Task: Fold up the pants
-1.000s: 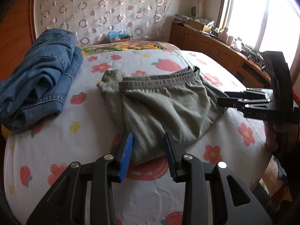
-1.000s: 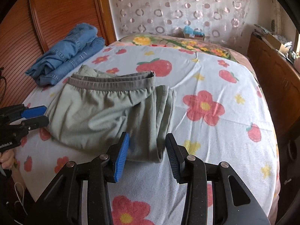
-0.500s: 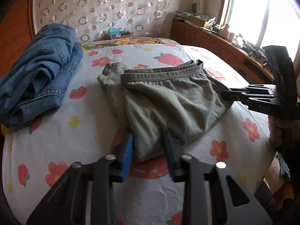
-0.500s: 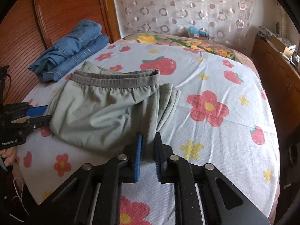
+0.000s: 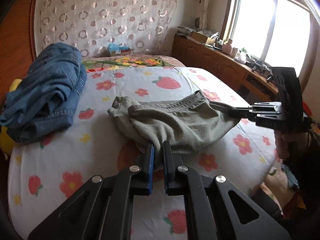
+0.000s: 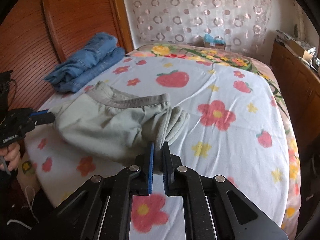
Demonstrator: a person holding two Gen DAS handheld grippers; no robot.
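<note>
Grey-green pants (image 5: 180, 124), folded into a thick bundle with the waistband on top, are on the flowered bed sheet (image 5: 60, 160). My left gripper (image 5: 158, 148) is shut on the bundle's near edge. My right gripper (image 6: 159, 146) is shut on the opposite edge of the pants (image 6: 104, 126), where the folded layers bunch up. Both pinched edges are raised off the sheet and the cloth sags between them. Each gripper shows in the other's view, the right one (image 5: 236, 113) and the left one (image 6: 51, 115).
A pile of folded blue jeans (image 5: 46, 92) lies on the bed beside the wooden wall panel (image 6: 60, 20). A wooden cabinet (image 5: 220, 68) with clutter runs under the window. A curtain (image 5: 104, 16) hangs behind the bed's far end.
Both grippers closed from open onto opposite edges of the pants. They have lifted those edges, so the flat bundle now bunches and sags.
</note>
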